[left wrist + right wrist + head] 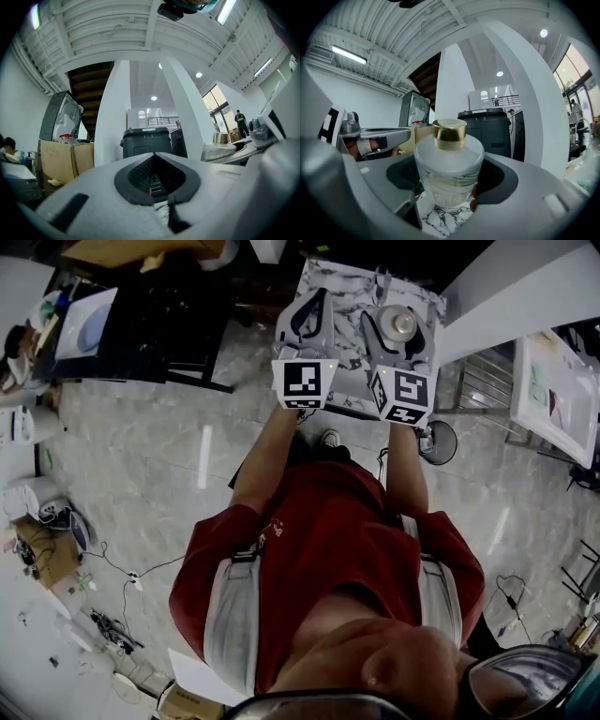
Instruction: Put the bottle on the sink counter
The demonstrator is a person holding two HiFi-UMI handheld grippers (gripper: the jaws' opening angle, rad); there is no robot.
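- The right gripper (449, 180) pinches a frosted glass bottle (449, 157) with a gold cap (449, 128). Its dark pads (401, 174) press on the bottle's two sides, and the bottle stands upright between them.
- Marble-patterned surface shows just under the bottle's base; I cannot tell whether the base touches it.
- From the head view, the bottle (403, 324) is over the near right part of the marble counter (349, 282).
- The left gripper (154, 176) is beside the right one, over the same counter. Its jaws are pressed together at the tips, with nothing between them.
- The person in a red shirt (328, 549) holds both grippers out in front, roughly side by side.
- Beyond the left gripper stand a dark bin (146, 140) and cardboard boxes (65, 159).
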